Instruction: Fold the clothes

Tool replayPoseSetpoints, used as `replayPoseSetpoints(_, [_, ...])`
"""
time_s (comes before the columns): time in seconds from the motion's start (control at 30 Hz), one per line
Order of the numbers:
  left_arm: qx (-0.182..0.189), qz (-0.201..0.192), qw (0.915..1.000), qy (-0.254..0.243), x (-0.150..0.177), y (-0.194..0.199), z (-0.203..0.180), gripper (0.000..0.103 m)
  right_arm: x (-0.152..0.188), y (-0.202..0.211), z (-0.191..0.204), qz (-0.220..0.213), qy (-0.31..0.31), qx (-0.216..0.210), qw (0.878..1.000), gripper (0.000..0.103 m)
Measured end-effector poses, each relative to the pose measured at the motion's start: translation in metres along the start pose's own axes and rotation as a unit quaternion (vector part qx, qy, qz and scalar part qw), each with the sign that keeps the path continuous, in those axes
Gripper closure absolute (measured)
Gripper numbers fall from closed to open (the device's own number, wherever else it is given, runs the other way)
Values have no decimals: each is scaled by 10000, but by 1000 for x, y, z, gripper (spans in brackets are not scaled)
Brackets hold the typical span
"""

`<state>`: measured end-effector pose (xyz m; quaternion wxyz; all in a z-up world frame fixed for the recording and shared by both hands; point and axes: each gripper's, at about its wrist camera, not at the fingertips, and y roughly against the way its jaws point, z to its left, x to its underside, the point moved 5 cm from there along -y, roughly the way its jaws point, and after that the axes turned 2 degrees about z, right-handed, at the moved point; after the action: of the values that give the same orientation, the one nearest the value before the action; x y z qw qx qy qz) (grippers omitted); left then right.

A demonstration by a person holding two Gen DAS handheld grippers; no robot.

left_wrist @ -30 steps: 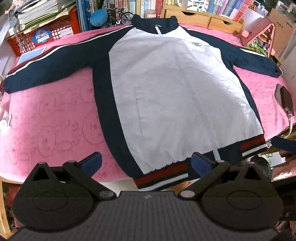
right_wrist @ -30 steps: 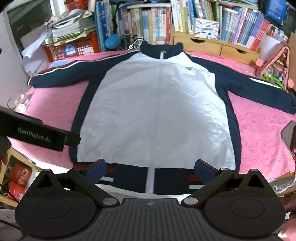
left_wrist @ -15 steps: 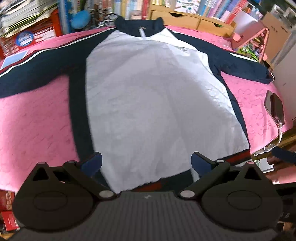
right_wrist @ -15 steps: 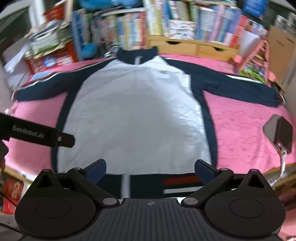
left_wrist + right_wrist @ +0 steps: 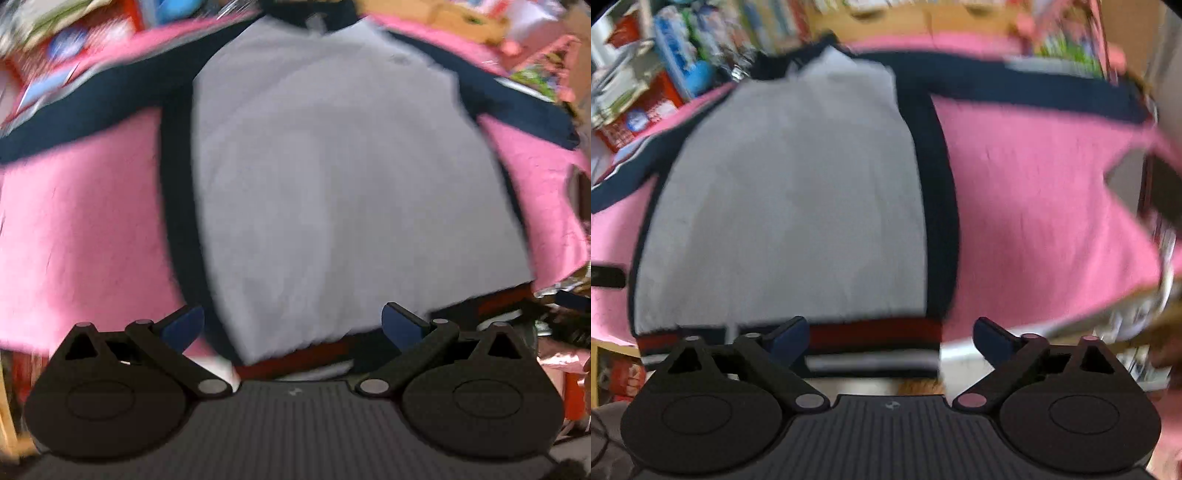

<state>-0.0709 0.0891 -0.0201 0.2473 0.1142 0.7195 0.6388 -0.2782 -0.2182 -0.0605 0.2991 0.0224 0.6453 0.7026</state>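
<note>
**Ana:** Jacket (image 5: 347, 177) first: where does it lie?

**Ben:** Flat on the pink cloth (image 5: 85, 229), front up, collar at the far edge and striped hem (image 5: 871, 334) at the near edge. Its body is white, the sides and sleeves navy. Both sleeves are spread out to left and right across the cloth.

**Ana:** And the left gripper (image 5: 291, 326)?

**Ben:** Its jaws are spread wide, nothing between them. It hangs over the near part of the jacket, the left fingertip above the navy side band and the right one above the hem. Whether it touches the fabric I cannot tell; the picture is blurred.

**Ana:** The right gripper (image 5: 890, 339)?

**Ben:** Also spread, though its jaws have just been closing a little. The right end of the hem lies in the gap between the fingers, but the pads do not press on it. Its left fingertip is over the red stripe, its right one past the jacket's corner, over the table's near edge.

**Ana:** Anything else around?

**Ben:** A dark phone (image 5: 1160, 188) lies on the cloth at the far right. Books (image 5: 679, 74) and a red basket (image 5: 635, 118) stand beyond the far left, all smeared by motion. Part of the other gripper's dark body (image 5: 607, 277) pokes in at the left edge of the right wrist view.
</note>
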Motion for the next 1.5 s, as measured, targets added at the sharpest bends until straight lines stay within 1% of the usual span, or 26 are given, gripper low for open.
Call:
replayPoseSetpoints(0.1, [-106, 238, 9987, 445, 17, -8, 24, 0, 0, -16, -17, -21, -684, -263, 9973, 9])
replayPoseSetpoints(0.13, [-121, 286, 9979, 572, 21, -9, 31, 0, -3, -23, -20, -9, -845, -303, 9960, 12])
replayPoseSetpoints(0.17, [-150, 316, 9970, 687, 24, -10, 37, 0, -5, -29, -23, 9, -993, -335, 9945, 29])
replayPoseSetpoints(0.23, [-197, 279, 9961, 819, 26, -9, 43, 0, -9, -33, -20, 71, -1042, -178, 9944, 47])
replayPoseSetpoints(0.27, [-216, 251, 9956, 874, 27, -8, 46, 0, -9, -31, -15, 119, -879, -146, 9959, 68])
replayPoseSetpoints(0.3, [-235, 224, 9951, 930, 28, -7, 49, 0, -6, -27, -10, 168, -766, -178, 9968, 78])
replayPoseSetpoints(0.33, [-254, 196, 9946, 985, 29, -5, 51, 0, -4, -22, -5, 215, -664, -219, 9973, 84])
replayPoseSetpoints(0.37, [-264, 155, 9942, 1028, 30, -4, 54, 0, -1, -16, 1, 257, -600, -307, 9974, 89])
replayPoseSetpoints(0.5, [-326, 115, 9925, 1172, 32, -2, 55, 0, 13, 4, 10, 359, -431, -476, 9973, 92])
replayPoseSetpoints(0.63, [-389, 135, 9919, 1206, 30, 0, 55, 0, 23, -7, 14, 590, -87, -223, 9980, 92])
replayPoseSetpoints(0.73, [-472, 66, 9927, 1112, 26, -1, 59, 0, 25, -6, 17, 677, 148, -243, 9973, 90])
replayPoseSetpoints(0.77, [-509, 25, 9930, 1065, 23, 0, 57, 0, 22, 0, 19, 654, 354, -208, 9970, 83])
replayPoseSetpoints(0.8, [-525, -29, 9936, 1003, 19, 0, 56, 0, 19, 6, 21, 624, 579, -163, 9962, 73])
replayPoseSetpoints(0.83, [-511, -112, 9945, 912, 13, -2, 52, 0, 16, 13, 22, 594, 803, -118, 9949, 67])
replayPoseSetpoints(0.9, [-491, -304, 9959, 696, -4, -5, 38, 0, -5, 34, 20, -76, 1166, 99, 9931, 40])
replayPoseSetpoints(0.97, [-543, -422, 9964, 494, -30, -9, 16, 1, -35, 45, 17, -794, 1394, 226, 9868, 32])
replayPoseSetpoints(1.0, [-533, -463, 9967, 390, -44, -11, 2, 3, -54, 44, 14, -1034, 1470, 285, 9833, 32])
replayPoseSetpoints(1.07, [-397, -701, 9967, 113, -77, -11, -32, 4, -96, 31, -3, -1310, 1453, 462, 9796, 32])
replayPoseSetpoints(1.13, [-264, -1007, 9942, -264, -114, -10, -71, 4, -136, 21, -38, -1593, 1100, 771, 9780, 32])
replayPoseSetpoints(1.23, [-169, -1383, 9864, -875, -166, -17, -127, 4, -196, 5, -128, -1915, -55, 999, 9764, 30])
replayPoseSetpoints(1.27, [-112, -1474, 9836, -1037, -183, -22, -143, 4, -213, -1, -164, -1989, -536, 1042, 9730, 29])
replayPoseSetpoints(1.3, [-40, -1566, 9806, -1177, -201, -28, -160, 4, -231, -7, -200, -2062, -1029, 1084, 9670, 29])
replayPoseSetpoints(1.37, [81, -1705, 9760, -1350, -233, -41, -187, 4, -253, -18, -260, -2176, -1798, 1162, 9523, 29])
replayPoseSetpoints(1.43, [113, -1719, 9748, -1414, -255, -56, -208, 5, -273, -29, -319, -2276, -2538, 1233, 9320, 27])
replayPoseSetpoints(1.47, [103, -1697, 9749, -1437, -265, -65, -218, 5, -281, -34, -340, -2320, -2737, 1258, 9249, 21])
replayPoseSetpoints(1.5, [71, -1656, 9752, -1468, -272, -74, -226, 6, -288, -41, -353, -2324, -2794, 1281, 9228, 15])
